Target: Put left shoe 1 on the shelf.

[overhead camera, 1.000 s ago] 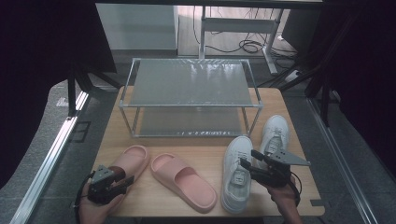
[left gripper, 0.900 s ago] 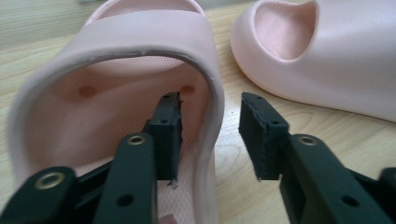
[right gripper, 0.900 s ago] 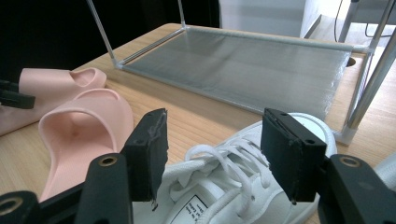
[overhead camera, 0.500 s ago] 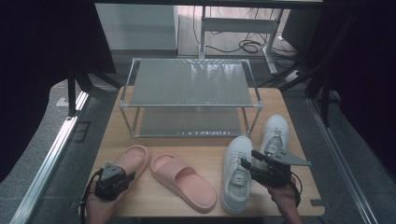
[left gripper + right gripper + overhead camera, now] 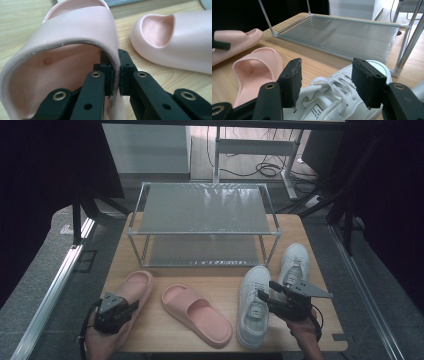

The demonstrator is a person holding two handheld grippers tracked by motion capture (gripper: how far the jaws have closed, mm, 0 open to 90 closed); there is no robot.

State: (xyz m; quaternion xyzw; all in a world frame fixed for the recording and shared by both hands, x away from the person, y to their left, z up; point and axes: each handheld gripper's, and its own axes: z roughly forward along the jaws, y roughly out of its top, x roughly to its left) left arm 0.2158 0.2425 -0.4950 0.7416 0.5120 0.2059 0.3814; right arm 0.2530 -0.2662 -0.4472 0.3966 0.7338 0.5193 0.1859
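Note:
My left gripper (image 5: 115, 72) is shut on the upper strap's side wall of a pink slipper (image 5: 75, 30); its jaws have just been closing, one pad inside the strap and one outside. From above, that gripper (image 5: 125, 304) sits at the heel end of this left slipper (image 5: 137, 287) near the table's front left. The second pink slipper (image 5: 197, 314) lies beside it, apart. My right gripper (image 5: 325, 80) stands open over the laces of a white sneaker (image 5: 337, 100), its pads clear of the shoe. The other white sneaker (image 5: 295, 262) lies to its right.
A two-level metal-framed rack (image 5: 202, 210) with mesh shelves stands at the back of the wooden table (image 5: 210, 275); both shelves are bare. Its front right leg (image 5: 407, 50) rises close to the sneaker's toe. Cables lie on the floor beyond the table.
The left gripper's jaws have closed onto the slipper's strap wall, and the hand has shifted slightly. The right gripper and both sneakers have stayed put.

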